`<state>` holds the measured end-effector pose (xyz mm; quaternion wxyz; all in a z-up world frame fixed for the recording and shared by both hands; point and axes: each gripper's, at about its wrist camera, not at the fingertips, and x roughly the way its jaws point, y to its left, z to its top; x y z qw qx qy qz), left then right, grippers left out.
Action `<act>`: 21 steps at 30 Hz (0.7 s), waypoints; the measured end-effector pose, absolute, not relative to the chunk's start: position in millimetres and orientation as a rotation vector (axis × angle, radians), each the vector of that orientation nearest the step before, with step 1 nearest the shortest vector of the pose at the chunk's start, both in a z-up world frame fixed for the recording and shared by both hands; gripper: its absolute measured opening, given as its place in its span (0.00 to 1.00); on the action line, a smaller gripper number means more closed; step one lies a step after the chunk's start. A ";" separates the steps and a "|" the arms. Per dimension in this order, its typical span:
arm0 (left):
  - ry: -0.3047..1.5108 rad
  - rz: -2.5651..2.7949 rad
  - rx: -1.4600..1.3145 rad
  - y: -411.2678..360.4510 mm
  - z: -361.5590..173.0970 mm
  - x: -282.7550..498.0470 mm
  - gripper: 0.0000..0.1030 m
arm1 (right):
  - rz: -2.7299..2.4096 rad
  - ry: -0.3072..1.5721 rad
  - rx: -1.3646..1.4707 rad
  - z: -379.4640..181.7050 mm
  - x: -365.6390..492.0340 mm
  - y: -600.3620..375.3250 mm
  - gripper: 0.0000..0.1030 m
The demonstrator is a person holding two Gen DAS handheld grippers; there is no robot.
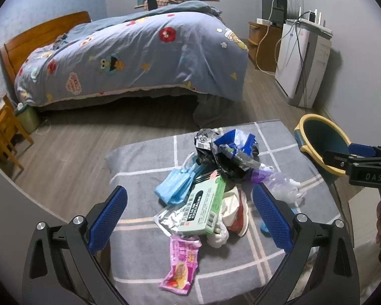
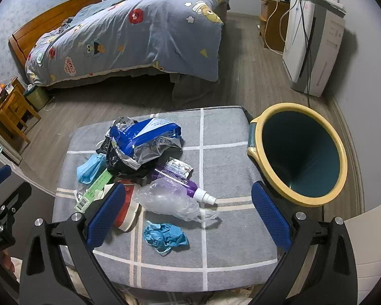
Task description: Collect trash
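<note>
Above the grey cushion [image 2: 216, 249], left gripper [image 1: 189, 218] and right gripper [image 2: 188, 214] hover, jaws wide and empty. No trash collected yet; next, judged: grasp the blue glove [image 2: 165, 236] for the bin [image 2: 337, 150].

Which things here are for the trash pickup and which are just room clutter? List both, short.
For the job: crumpled blue glove, clear plastic bag, purple spray bottle, blue foil wrapper, green box, pink packet, face mask, bin.

Lying about: bed, white appliance, wooden chair.
</note>
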<state>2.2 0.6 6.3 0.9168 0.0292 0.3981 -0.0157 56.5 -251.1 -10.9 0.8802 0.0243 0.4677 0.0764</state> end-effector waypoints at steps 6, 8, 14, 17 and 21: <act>0.822 -0.031 0.063 0.5 4.6 2.2 0.95 | 0.159 0.976 0.047 -11.7 56.9 -250.8 0.95; 0.822 -0.030 0.065 0.4 4.7 2.4 0.95 | 0.158 0.976 0.046 -11.6 57.1 -251.0 0.95; 0.822 -0.030 0.064 0.3 4.3 2.1 0.95 | 0.158 0.976 0.045 -11.4 56.6 -250.6 0.95; 0.822 -0.029 0.064 0.3 4.2 2.1 0.95 | 0.158 0.979 0.043 -11.5 56.3 -250.8 0.95; 0.821 -0.029 0.065 0.2 3.9 1.9 0.95 | 0.157 0.981 0.041 -11.3 56.4 -250.8 0.95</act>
